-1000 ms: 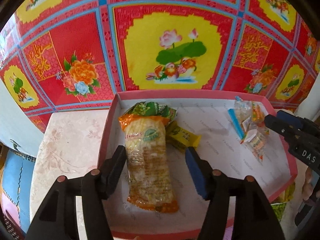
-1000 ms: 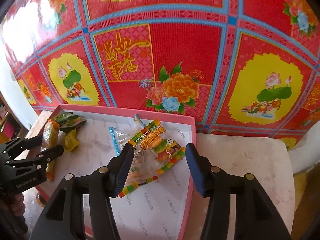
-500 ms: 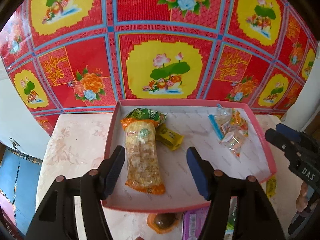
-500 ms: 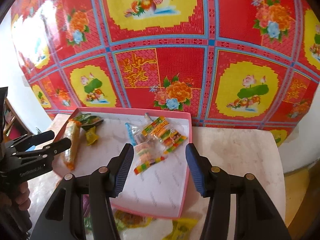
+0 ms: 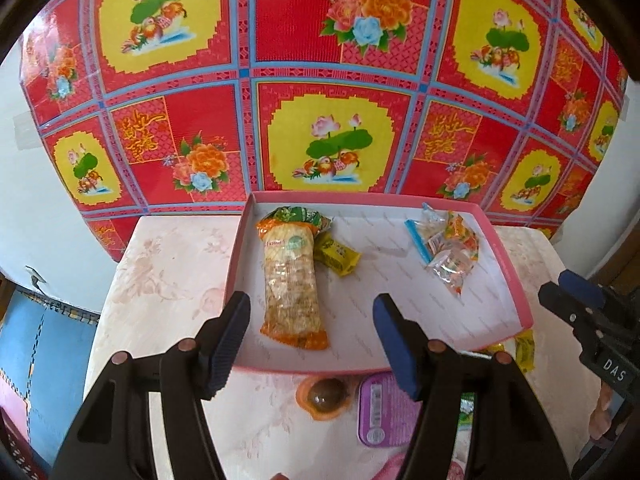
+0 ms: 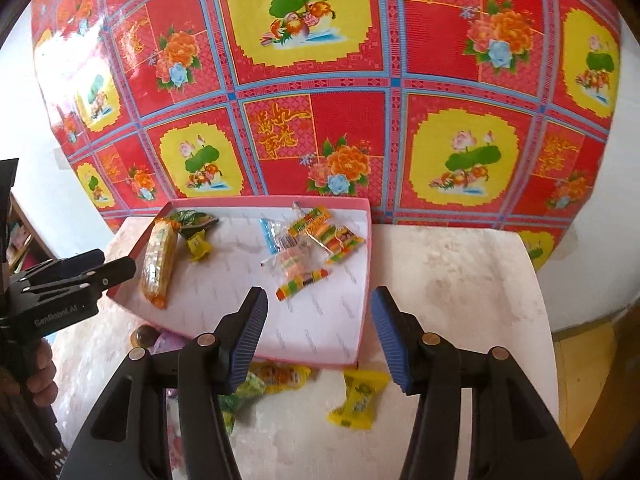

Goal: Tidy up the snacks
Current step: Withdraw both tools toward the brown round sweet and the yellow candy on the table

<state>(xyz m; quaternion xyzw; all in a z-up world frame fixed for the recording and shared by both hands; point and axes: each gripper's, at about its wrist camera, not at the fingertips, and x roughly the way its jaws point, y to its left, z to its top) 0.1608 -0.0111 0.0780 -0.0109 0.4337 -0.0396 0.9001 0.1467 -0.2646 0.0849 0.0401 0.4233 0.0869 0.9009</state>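
A pink-rimmed shallow box [image 5: 516, 280] [image 6: 366, 280] lies on a pale marbled table. In it are a long orange cracker pack [image 5: 291, 280] [image 6: 159, 262], a small yellow candy [image 5: 336, 258] [image 6: 199, 245], a green wrapper [image 5: 300, 216] and clear bags of coloured sweets [image 5: 450, 248] [image 6: 316, 246]. My left gripper [image 5: 311, 324] hovers open above the box's near edge, nothing between its blue pads. Over the box's near right corner, my right gripper [image 6: 318, 324] is open too and holds nothing.
Loose snacks lie on the table in front of the box: a brown jelly cup [image 5: 324, 394], a purple pack [image 5: 378, 410], a yellow candy [image 6: 358, 398], green and yellow wrappers [image 6: 260, 384]. A red floral sheet [image 5: 328, 80] covers the wall behind. A hand [image 6: 40, 368] grips the left tool.
Both grippers pulled back and up from the box, so the whole box and the snacks in front of it came into view. The cracker pack and the sweets stayed in the box.
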